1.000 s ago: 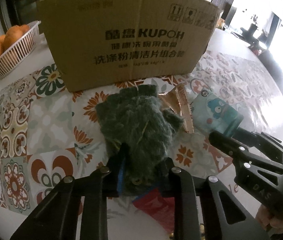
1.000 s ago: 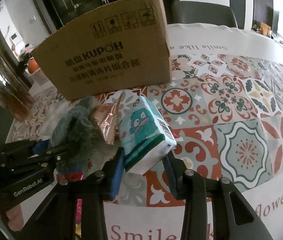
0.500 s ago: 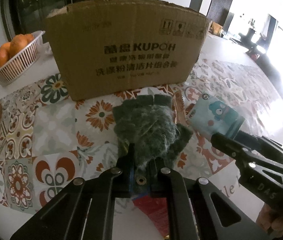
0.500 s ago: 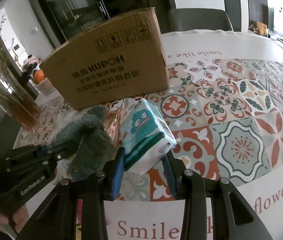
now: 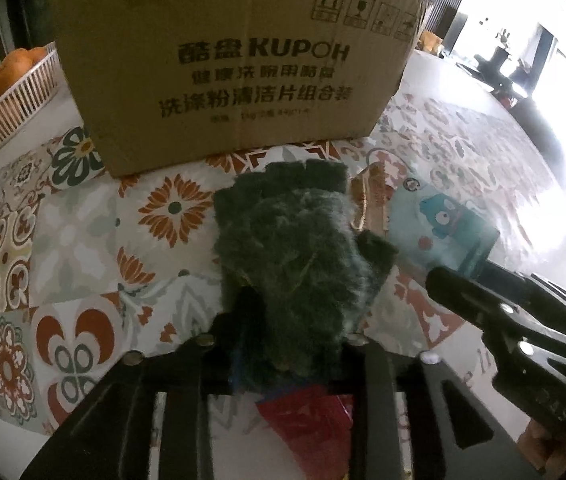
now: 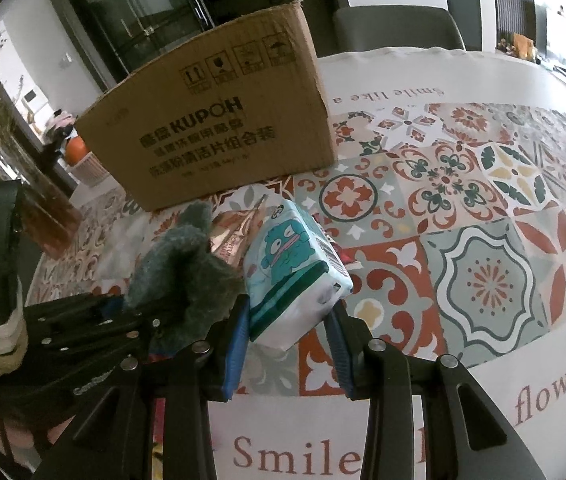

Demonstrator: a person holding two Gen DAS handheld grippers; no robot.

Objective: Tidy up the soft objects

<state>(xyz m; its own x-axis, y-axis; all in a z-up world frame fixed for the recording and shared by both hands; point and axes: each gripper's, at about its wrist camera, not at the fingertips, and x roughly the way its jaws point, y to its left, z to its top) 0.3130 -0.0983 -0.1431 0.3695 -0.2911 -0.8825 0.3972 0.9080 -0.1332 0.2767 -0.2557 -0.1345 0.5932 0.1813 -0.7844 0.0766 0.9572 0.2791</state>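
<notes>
Fuzzy glove (image 5: 295, 256) and tissue pack (image 6: 295, 276), each held in a gripper before the cardboard box (image 5: 235, 64).

Left to right in the left wrist frame: a basket of oranges (image 5: 7, 92) sits at the upper left on the patterned desk (image 5: 71, 240); at centre the left gripper (image 5: 283, 344) is clamped on the dark green glove's cuff; a copper foil packet (image 5: 367, 196) lies just beside it. In the right wrist frame, the right gripper (image 6: 289, 340) pinches the cartoon-printed tissue pack at frame centre.
</notes>
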